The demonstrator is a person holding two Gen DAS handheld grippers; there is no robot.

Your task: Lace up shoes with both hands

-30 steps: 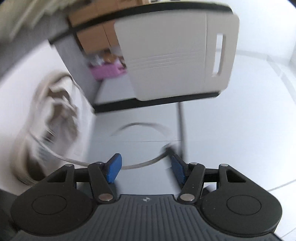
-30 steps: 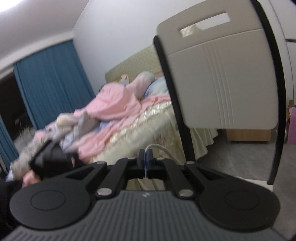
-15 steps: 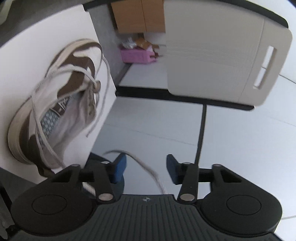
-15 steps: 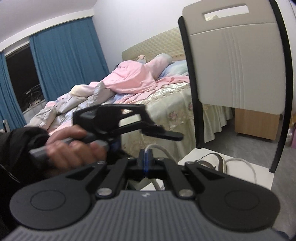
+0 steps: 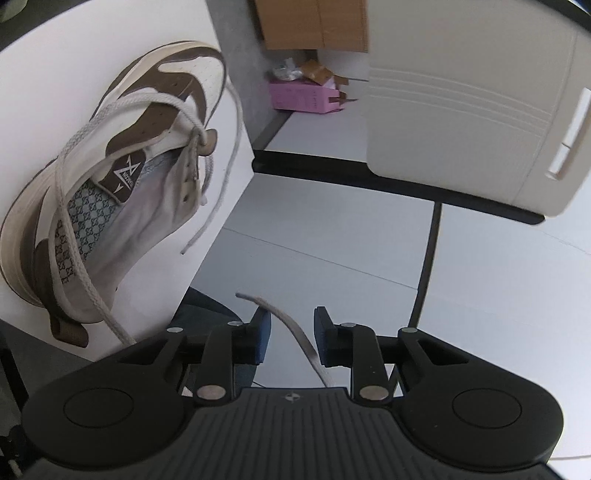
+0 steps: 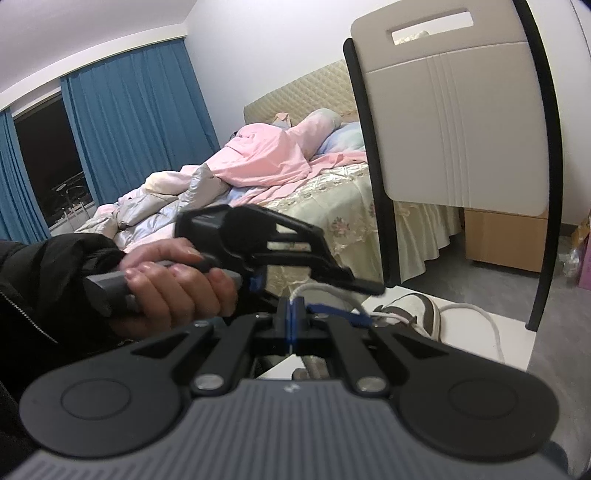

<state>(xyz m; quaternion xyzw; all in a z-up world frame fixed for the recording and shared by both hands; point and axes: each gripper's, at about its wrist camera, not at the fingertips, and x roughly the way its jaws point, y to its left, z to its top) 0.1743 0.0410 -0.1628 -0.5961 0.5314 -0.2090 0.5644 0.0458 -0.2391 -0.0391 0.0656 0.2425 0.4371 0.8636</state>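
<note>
A brown and white sneaker [image 5: 122, 162] lies on a white table [image 5: 48, 74], at the left of the left wrist view, with its cream laces loose and looped over it. My left gripper [image 5: 291, 334] is open beyond the table's edge. A free lace end [image 5: 295, 328] runs between its blue pads [image 5: 263, 334] without being pinched. In the right wrist view my right gripper [image 6: 291, 321] is shut on the lace [image 6: 325, 288], which arcs toward the sneaker's toe [image 6: 417, 310]. A hand [image 6: 177, 280] holds the left gripper [image 6: 367, 301] just ahead of it.
A chair with a beige back [image 5: 461, 122] and black frame [image 6: 373, 184] stands close behind the table. A cardboard box [image 5: 314, 22] and a pink box [image 5: 303, 96] sit on the floor. A bed with pink bedding [image 6: 280, 162] and blue curtains [image 6: 136, 129] lie beyond.
The left gripper swung toward the sneaker and its fingers narrowed around the lace end. It moved in close ahead of the right gripper, which stays shut on the lace.
</note>
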